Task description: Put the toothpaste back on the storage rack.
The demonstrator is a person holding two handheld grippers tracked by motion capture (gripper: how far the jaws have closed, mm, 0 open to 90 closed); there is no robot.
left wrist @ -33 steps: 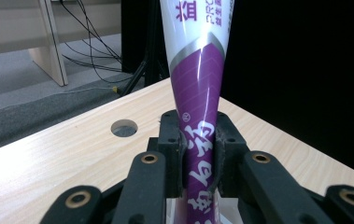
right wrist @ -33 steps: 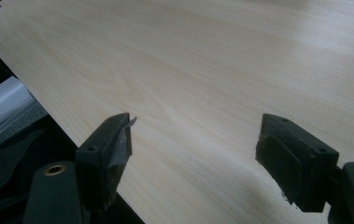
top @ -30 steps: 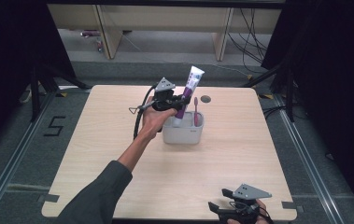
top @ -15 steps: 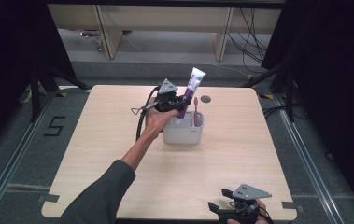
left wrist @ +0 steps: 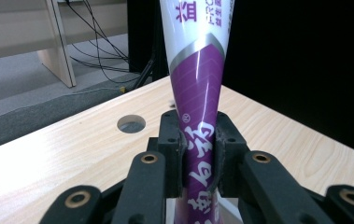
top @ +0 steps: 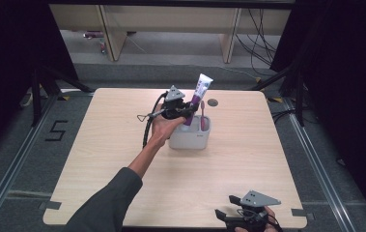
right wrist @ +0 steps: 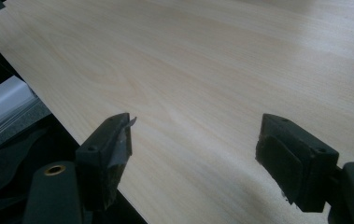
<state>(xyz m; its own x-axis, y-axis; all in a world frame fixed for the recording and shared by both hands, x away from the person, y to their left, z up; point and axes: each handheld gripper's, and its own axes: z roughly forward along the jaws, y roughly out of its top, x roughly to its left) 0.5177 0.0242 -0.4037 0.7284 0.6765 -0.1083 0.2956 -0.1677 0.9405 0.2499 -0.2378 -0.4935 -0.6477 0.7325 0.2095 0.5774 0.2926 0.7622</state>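
Two grippers are seen in the high view. The left gripper (top: 186, 112) is held above the middle of the frame, at the upper left corner of a white holder (top: 190, 137) that stands on the tabletop (top: 122, 145). Its jaws are clamped on a toothpaste tube (top: 197, 96), white at the top and purple lower down, which is tilted so that its flat end points toward the upper right of the frame. The lower end of the tube is hidden behind the gripper and the holder rim, so whether it sits inside the holder cannot be told. A pink toothbrush (top: 202, 113) is stood upright in the holder just to the right of the tube.

In the left gripper view the tube (left wrist: 197, 107) is pinched between the two pads (left wrist: 172, 154) across its purple part, and the white printed part is seen rising out of the top of the frame. A round hole (left wrist: 131, 123) in the tabletop is seen at centre left.

The right gripper (top: 229, 217) is held at the lower right edge of the frame, well apart from the holder. In the right gripper view its jaws are spread wide with nothing between them, over bare wood (right wrist: 202, 70) near the tabletop edge.
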